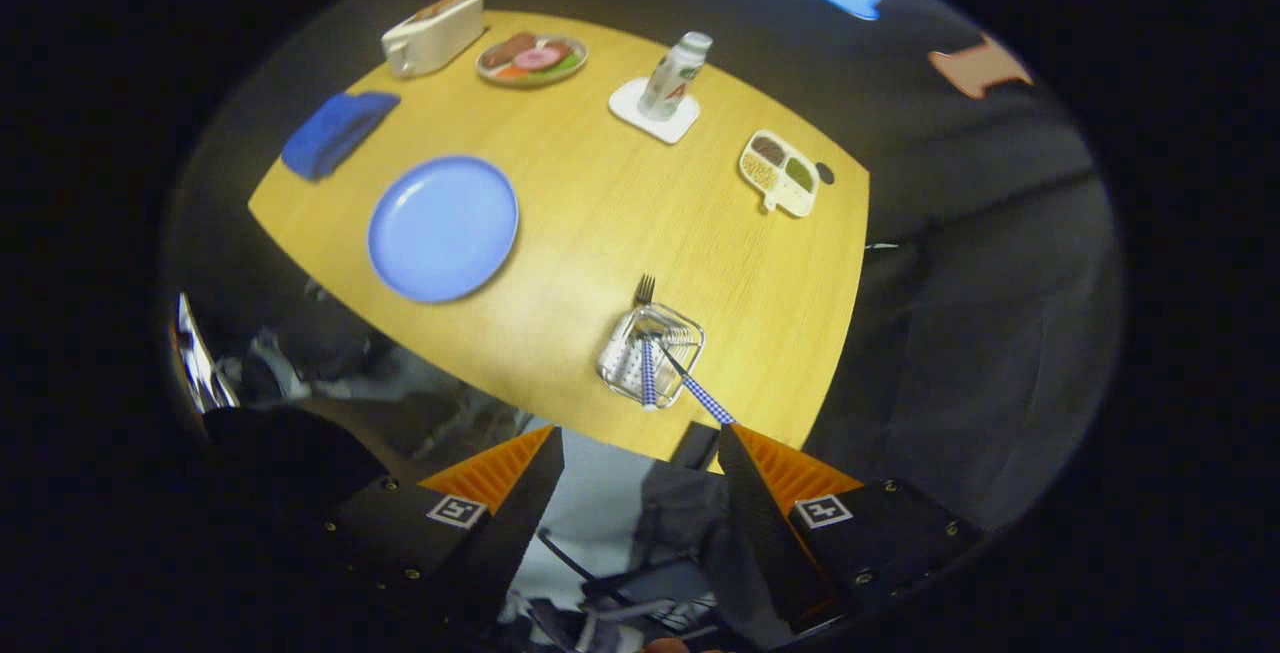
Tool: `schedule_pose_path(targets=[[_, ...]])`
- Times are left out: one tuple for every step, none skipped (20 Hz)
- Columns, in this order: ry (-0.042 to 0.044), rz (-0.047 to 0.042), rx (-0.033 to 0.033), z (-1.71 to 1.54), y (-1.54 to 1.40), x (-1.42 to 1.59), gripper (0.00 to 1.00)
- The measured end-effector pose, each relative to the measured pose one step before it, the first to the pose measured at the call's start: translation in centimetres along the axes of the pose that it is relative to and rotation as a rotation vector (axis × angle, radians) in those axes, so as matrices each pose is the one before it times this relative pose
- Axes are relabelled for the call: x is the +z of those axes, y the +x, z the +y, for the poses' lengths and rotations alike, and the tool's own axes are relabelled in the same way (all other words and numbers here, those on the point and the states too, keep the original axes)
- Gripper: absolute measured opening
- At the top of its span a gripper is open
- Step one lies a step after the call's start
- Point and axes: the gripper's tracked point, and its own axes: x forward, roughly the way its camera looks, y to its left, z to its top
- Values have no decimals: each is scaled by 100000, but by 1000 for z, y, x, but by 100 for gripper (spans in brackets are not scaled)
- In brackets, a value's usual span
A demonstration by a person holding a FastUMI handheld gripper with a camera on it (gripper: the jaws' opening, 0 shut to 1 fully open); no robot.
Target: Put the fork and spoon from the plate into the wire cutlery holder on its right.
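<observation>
The gripper (pixel 640 453) is hanging high above the near edge of the round-cornered pale wooden table (pixel 700 223), its fingers spread wide and grasping nothing. Just ahead of the fingertips, the clear wire cutlery holder (pixel 650 355) is standing near the table's near edge, to the right of the round blue plate (pixel 443 228), which is lying bare. Two blue-checked handles are leaning out of the holder toward the gripper: the fork (pixel 647 373), tines showing beyond the far rim, and what is probably the spoon (pixel 700 395). Judging by this, both pieces are already sitting in place.
</observation>
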Motion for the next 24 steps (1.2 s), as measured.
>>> schedule_pose_path(targets=[[7374, -8486, 852, 1237, -723, -171, 96], [6827, -10025, 684, 1147, -437, 327, 96], [5790, -11130, -1183, 637, -347, 627, 96], [4971, -13700, -1676, 434, -465, 1127, 96], [3621, -12851, -3370, 91, -356, 1090, 96], [1587, -12292, -3771, -59, -556, 1194, 96], [-524, -8481, -4390, -316, -517, 777, 96], [-268, -4472, -2257, 16, -467, 404, 96], [1918, -2927, 478, 615, -211, -339, 96], [4128, -3170, 921, 683, -370, 218, 96], [3750, -3580, 7, 640, 202, 553, 96], [1695, -3491, -767, 305, 238, 531, 96], [333, -2159, -1246, -40, 640, 222, 96], [-106, -1944, -476, 410, 437, 374, 96], [-1542, -1096, -653, 532, 182, 203, 96], [-2577, -1893, -1914, 24, 56, 513, 96], [-2437, -1031, -3745, -259, 286, -23, 96], [70, -1704, -1429, 130, 222, 197, 96], [1877, -1222, -27, 569, -177, 198, 96], [3649, -1713, 1594, 874, 231, 105, 96], [3098, 17, -478, 729, 401, -431, 96], [224, 1403, 972, 625, 96, -985, 96], [-1577, 564, 3276, 859, 404, -432, 96], [-1586, -28, 2459, 871, 304, -122, 96]])
